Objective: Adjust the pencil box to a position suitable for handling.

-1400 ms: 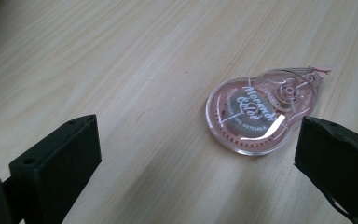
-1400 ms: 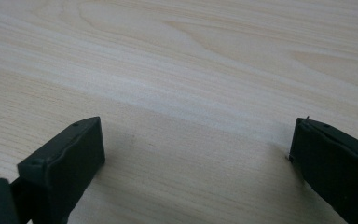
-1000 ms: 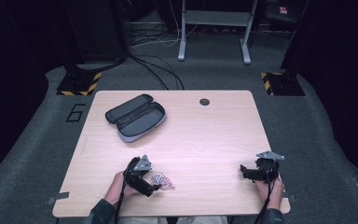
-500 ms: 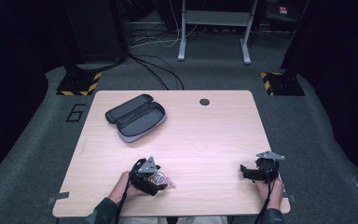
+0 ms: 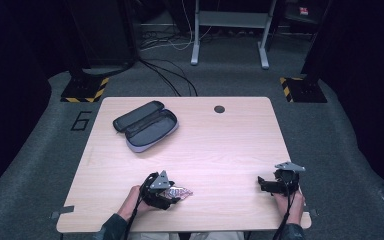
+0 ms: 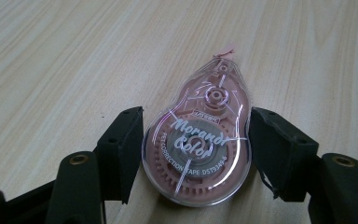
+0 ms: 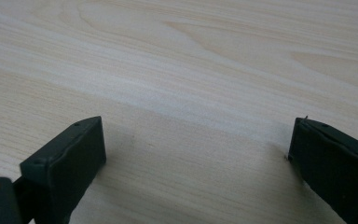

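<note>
A pink correction tape dispenser (image 6: 198, 154) under a clear shell lies flat on the wooden table (image 5: 220, 145) near its front edge. My left gripper (image 6: 196, 135) has it between the jaws, which have just been closing, and both black pads (image 6: 123, 149) now touch its sides. In the high view the tape (image 5: 180, 191) pokes out to the right of the left gripper (image 5: 172, 196). My right gripper (image 5: 262, 184) rests at the front right of the table. Its jaws stand wide open over bare wood in the right gripper view (image 7: 196, 154).
An open grey pencil case (image 5: 145, 125) lies at the back left of the table. A round dark cable hole (image 5: 219, 108) sits near the far edge. Beyond the table are cables (image 5: 170, 82) and a metal stand (image 5: 230, 40) on the floor.
The left gripper has shifted slightly right onto the correction tape and its jaws have narrowed around it. The right gripper has kept still.
</note>
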{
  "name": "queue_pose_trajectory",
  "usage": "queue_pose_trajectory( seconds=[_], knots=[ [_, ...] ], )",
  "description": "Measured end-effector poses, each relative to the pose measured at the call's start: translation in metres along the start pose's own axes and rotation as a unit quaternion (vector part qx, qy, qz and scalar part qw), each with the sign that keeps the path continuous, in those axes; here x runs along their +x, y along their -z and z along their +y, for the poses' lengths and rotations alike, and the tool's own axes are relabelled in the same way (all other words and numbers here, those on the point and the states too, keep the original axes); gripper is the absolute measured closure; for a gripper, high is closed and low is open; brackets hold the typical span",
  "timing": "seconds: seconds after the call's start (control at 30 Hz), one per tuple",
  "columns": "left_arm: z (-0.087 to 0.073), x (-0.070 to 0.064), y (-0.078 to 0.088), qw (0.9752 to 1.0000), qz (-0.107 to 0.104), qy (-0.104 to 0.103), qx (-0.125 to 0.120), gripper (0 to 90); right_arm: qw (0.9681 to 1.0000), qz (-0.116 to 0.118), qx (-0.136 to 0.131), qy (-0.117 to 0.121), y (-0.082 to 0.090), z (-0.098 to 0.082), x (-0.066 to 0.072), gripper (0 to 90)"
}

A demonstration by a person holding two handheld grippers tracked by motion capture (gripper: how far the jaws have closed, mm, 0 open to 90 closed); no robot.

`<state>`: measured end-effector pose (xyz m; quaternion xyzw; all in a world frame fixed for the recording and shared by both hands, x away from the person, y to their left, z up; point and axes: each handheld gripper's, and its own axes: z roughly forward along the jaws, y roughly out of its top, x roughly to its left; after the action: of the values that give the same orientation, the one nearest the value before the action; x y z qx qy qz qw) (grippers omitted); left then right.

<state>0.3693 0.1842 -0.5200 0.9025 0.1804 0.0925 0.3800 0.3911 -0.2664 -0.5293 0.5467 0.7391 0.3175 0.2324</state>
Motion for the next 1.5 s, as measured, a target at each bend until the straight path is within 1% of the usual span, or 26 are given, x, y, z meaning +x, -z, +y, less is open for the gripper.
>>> queue_pose_trajectory(
  seconds=[0.07,0.13,0.17,0.2,0.3,0.37,0.4,0.47,0.53,0.57,0.7,0.83,0.87,0.9,0.93,1.03,1.07,1.13,1.17,1.2,1.23,1.3,1.33,1.4,1.47,1.5],
  knots=[
    [0.002,0.0,0.0,0.9999,-0.001,0.006,-0.01,32.7,1.0,0.0,0.0,0.0,0.0,0.0,0.0,3.4],
    [0.005,-0.001,-0.001,0.9999,0.002,0.003,-0.016,27.1,1.0,0.0,0.0,0.0,0.0,0.0,0.0,3.4],
    [0.007,-0.001,-0.001,0.9998,-0.001,0.001,-0.017,25.0,1.0,0.0,0.0,0.0,0.0,0.0,0.0,3.4],
    [0.008,-0.001,-0.002,0.9998,-0.005,-0.005,-0.017,25.5,1.0,0.0,0.0,0.0,0.0,0.0,0.0,3.5],
    [0.01,-0.001,-0.006,0.9998,-0.014,-0.009,-0.013,30.6,1.0,0.0,0.0,0.0,0.0,0.0,0.0,3.5],
    [0.011,-0.002,-0.008,0.9998,-0.012,-0.013,-0.012,34.8,1.0,0.0,-0.001,0.0,0.0,0.0,0.0,3.5],
    [0.011,-0.002,-0.009,0.9997,-0.017,-0.014,-0.012,36.8,1.0,0.0,0.0,0.0,0.0,0.0,0.0,3.5],
    [0.011,-0.002,-0.009,0.9998,-0.016,-0.009,-0.011,39.0,1.0,0.0,0.0,0.0,0.0,0.0,0.0,3.5],
    [0.011,-0.002,-0.01,0.9998,-0.012,-0.011,-0.011,40.6,1.0,0.0,0.0,0.0,0.0,0.0,0.0,3.5],
    [0.011,-0.002,-0.009,0.9998,-0.016,-0.01,-0.011,43.1,1.0,0.0,-0.001,0.001,0.0,0.0,0.0,3.5],
    [0.011,-0.003,-0.009,0.9998,-0.011,-0.011,-0.009,43.3,1.0,0.0,-0.001,0.002,0.0,0.0,0.0,3.5],
    [0.009,-0.004,-0.007,0.9999,-0.002,-0.001,-0.01,43.4,1.0,0.0,-0.001,0.002,0.0,0.0,0.0,3.5],
    [0.008,-0.003,-0.005,1.0,0.001,-0.004,-0.007,43.5,1.0,0.0,-0.001,0.001,0.0,0.0,0.0,3.6],
    [0.006,-0.004,-0.006,0.9998,0.009,0.005,-0.016,43.5,1.0,0.0,-0.001,0.0,0.0,0.0,0.0,3.5],
    [0.005,-0.004,-0.004,0.9999,0.011,0.009,-0.01,43.5,1.0,0.0,-0.001,0.002,0.0,0.0,0.0,3.5],
    [0.0,-0.005,0.001,0.9992,0.029,0.025,-0.013,43.5,1.0,0.0,-0.001,0.001,0.0,0.0,0.0,3.6],
    [-0.001,-0.005,0.003,0.9992,0.031,0.026,-0.007,43.5,1.0,0.0,-0.001,0.001,0.0,0.0,0.0,3.6],
    [-0.004,-0.006,0.005,0.9985,0.038,0.036,-0.014,43.6,1.0,0.0,-0.001,0.002,0.0,0.0,0.0,3.6],
    [-0.007,-0.006,0.006,0.9978,0.045,0.045,-0.019,43.6,1.0,0.0,-0.001,0.001,0.0,0.0,0.0,3.6],
    [-0.007,-0.007,0.008,0.9969,0.055,0.053,-0.016,43.6,1.0,0.0,-0.001,0.001,0.0,0.0,0.0,3.6],
    [-0.008,-0.007,0.01,0.9965,0.057,0.06,-0.013,43.6,1.0,0.0,-0.001,0.001,0.0,0.0,0.0,3.6],
    [-0.011,-0.008,0.012,0.9943,0.076,0.073,-0.015,43.7,1.0,0.0,-0.001,0.001,0.0,0.0,0.0,3.6],
    [-0.013,-0.007,0.014,0.9937,0.077,0.081,-0.011,43.7,1.0,0.0,-0.001,0.001,0.0,0.0,0.0,3.6],
    [-0.015,-0.008,0.016,0.9915,0.089,0.094,-0.016,43.6,1.0,0.0,-0.001,0.002,0.0,0.0,0.0,3.6],
    [-0.017,-0.008,0.018,0.99,0.1,0.098,-0.014,43.6,1.0,0.0,-0.001,0.002,0.0,0.0,0.0,3.6],
    [-0.018,-0.008,0.019,0.9896,0.099,0.103,-0.016,43.5,1.0,0.0,-0.001,0.001,0.0,0.0,0.0,3.6]
  ],
)
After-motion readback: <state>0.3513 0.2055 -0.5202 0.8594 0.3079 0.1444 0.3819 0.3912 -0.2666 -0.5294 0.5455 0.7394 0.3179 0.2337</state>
